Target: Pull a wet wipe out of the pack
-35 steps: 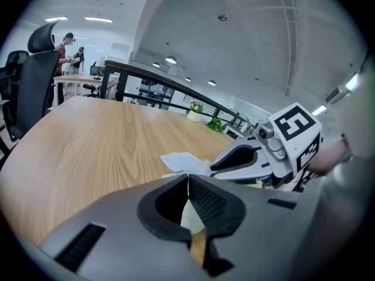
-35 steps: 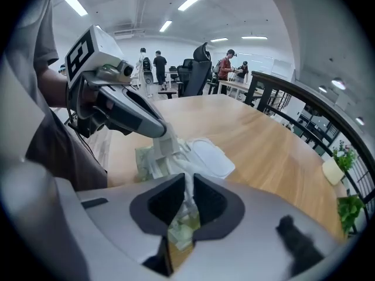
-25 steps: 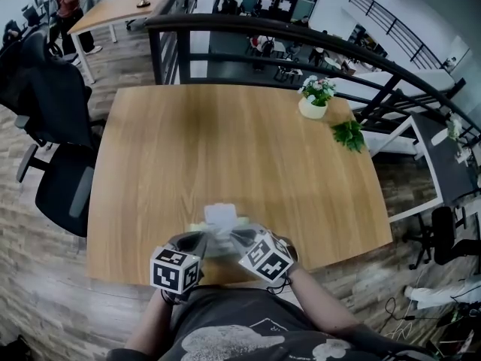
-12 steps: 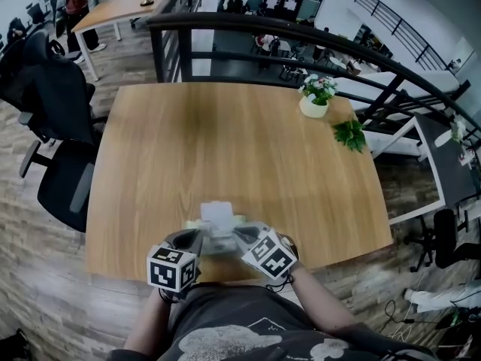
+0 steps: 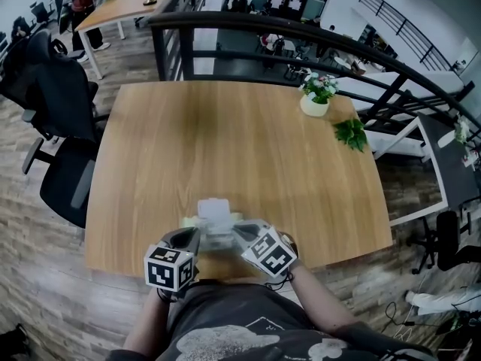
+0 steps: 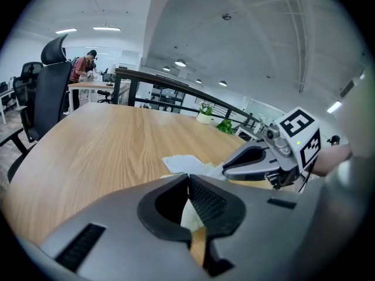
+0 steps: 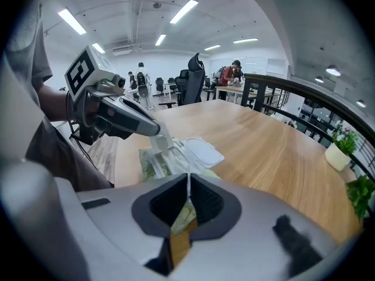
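Note:
The wet wipe pack (image 5: 219, 230) lies near the table's front edge, its white lid (image 5: 213, 209) flipped open away from me. My left gripper (image 5: 195, 239) is shut on a white wipe (image 7: 162, 143) that rises from the pack's opening; in the right gripper view its tip (image 7: 154, 132) shows with that strip hanging under it. Opposite it, my right gripper (image 5: 240, 235) is shut on the greenish pack's (image 7: 153, 163) near end, a thin edge caught between its jaws. In the left gripper view the right gripper (image 6: 226, 170) rests on crumpled wrapper beside the lid (image 6: 183, 163).
The wooden table (image 5: 225, 141) carries a small white flower pot (image 5: 313, 106) and a green sprig (image 5: 349, 134) at the far right. A black office chair (image 5: 56, 179) stands at the table's left. A dark railing (image 5: 263, 32) runs behind the table.

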A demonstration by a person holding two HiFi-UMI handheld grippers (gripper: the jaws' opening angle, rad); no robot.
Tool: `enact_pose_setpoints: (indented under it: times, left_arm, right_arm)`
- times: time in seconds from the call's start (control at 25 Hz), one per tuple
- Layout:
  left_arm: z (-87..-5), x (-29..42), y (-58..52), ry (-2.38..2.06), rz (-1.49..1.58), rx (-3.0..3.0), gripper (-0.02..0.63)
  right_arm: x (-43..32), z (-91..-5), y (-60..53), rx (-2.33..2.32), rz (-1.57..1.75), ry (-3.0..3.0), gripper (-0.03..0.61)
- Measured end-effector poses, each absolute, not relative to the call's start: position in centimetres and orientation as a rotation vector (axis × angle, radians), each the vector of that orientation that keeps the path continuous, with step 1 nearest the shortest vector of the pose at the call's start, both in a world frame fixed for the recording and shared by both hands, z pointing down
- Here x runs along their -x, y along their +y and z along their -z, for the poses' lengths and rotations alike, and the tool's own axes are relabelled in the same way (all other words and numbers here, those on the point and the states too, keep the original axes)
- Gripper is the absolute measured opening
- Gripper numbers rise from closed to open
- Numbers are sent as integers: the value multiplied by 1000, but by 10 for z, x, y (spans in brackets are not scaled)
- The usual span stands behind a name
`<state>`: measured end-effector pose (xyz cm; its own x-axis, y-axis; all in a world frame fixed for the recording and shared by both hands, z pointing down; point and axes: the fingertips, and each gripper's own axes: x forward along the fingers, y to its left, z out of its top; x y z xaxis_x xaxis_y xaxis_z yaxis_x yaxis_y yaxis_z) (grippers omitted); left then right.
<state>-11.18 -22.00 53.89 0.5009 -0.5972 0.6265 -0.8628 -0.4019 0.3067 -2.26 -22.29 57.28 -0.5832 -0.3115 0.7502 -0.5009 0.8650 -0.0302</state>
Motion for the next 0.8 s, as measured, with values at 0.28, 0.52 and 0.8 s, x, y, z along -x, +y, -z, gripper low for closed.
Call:
enact_pose_setpoints:
  times: [0.28, 0.52, 0.8]
  left_arm:
    - [-536, 106, -218, -1214, -575, -2132, 18]
    - [-536, 106, -217, -1231, -573, -2122, 18]
    - [-535, 101, -215, -1231, -581, -2124, 18]
  right_arm:
    - [13, -569, -223, -598, -298, -2238, 34]
    - [4, -569, -226, -613, -295, -2231, 34]
    - [1, -567, -225, -620, -284, -2244, 34]
